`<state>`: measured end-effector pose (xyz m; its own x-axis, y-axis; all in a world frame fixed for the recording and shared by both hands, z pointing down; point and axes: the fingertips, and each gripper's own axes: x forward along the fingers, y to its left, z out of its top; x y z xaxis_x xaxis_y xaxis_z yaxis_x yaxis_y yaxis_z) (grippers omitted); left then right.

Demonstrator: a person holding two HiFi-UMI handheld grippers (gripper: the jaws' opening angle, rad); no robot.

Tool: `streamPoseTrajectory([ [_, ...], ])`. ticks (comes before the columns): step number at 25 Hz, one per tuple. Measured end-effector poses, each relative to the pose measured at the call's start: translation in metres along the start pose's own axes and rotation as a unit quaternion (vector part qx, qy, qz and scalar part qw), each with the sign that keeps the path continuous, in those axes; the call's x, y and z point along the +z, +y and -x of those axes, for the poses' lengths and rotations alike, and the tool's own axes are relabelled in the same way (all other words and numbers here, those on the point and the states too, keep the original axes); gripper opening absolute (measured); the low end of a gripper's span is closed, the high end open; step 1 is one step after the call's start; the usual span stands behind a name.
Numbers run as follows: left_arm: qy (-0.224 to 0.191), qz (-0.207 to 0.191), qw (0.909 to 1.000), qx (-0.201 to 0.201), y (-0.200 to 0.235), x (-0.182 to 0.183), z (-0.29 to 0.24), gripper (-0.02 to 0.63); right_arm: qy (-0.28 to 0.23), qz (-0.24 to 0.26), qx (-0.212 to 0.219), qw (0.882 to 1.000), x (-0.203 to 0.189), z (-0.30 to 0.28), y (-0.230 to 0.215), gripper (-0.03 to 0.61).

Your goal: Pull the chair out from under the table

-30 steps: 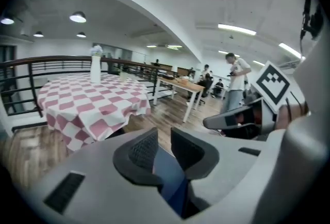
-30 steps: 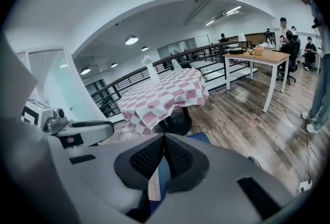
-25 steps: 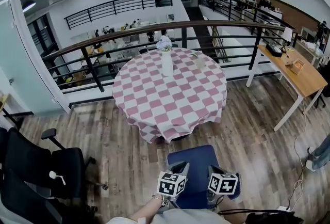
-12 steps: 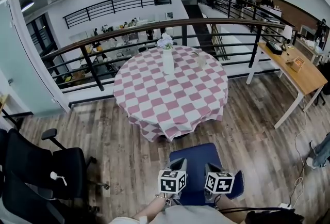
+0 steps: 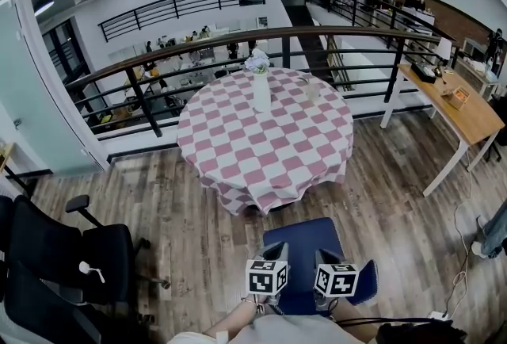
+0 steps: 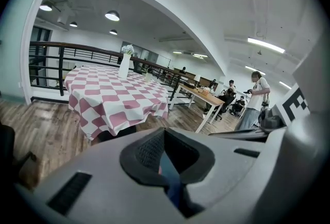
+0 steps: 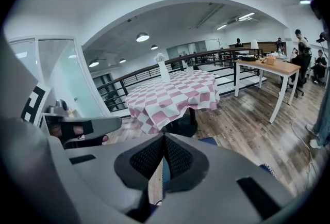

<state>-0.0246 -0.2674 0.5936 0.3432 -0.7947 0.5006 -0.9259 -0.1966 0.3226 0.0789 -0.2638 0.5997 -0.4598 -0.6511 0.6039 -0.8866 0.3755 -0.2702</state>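
Note:
The blue chair point(image 5: 305, 243) stands clear of the round table point(image 5: 265, 136) with its pink-and-white checked cloth, seat towards me. Both grippers are at the chair's near edge, side by side. My left gripper point(image 5: 277, 254) has its pads together, and a sliver of blue chair point(image 6: 172, 187) shows pinched between them in the left gripper view. My right gripper point(image 5: 323, 258) also has its pads closed, with a thin strip of blue chair point(image 7: 163, 174) and some wood floor showing in the narrow slit. A person's arm reaches to the left gripper at the bottom edge.
A white vase point(image 5: 261, 89) with flowers stands on the table. A black office chair point(image 5: 71, 255) sits at the left and a wooden desk point(image 5: 451, 108) at the right. A curved railing point(image 5: 238, 41) runs behind the table. A cable point(image 5: 459, 271) lies on the floor at the right.
The two grippers have drifted slightly closer together on the chair's near edge. The chair and table look almost unchanged.

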Motion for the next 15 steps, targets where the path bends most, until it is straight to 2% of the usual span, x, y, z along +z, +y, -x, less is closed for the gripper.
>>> streamPoseTrajectory([
  [15, 0.013, 0.008, 0.9998, 0.009, 0.002, -0.018, 0.014, 0.005, 0.006, -0.008, -0.001, 1.0, -0.017, 0.011, 0.008, 0.017],
])
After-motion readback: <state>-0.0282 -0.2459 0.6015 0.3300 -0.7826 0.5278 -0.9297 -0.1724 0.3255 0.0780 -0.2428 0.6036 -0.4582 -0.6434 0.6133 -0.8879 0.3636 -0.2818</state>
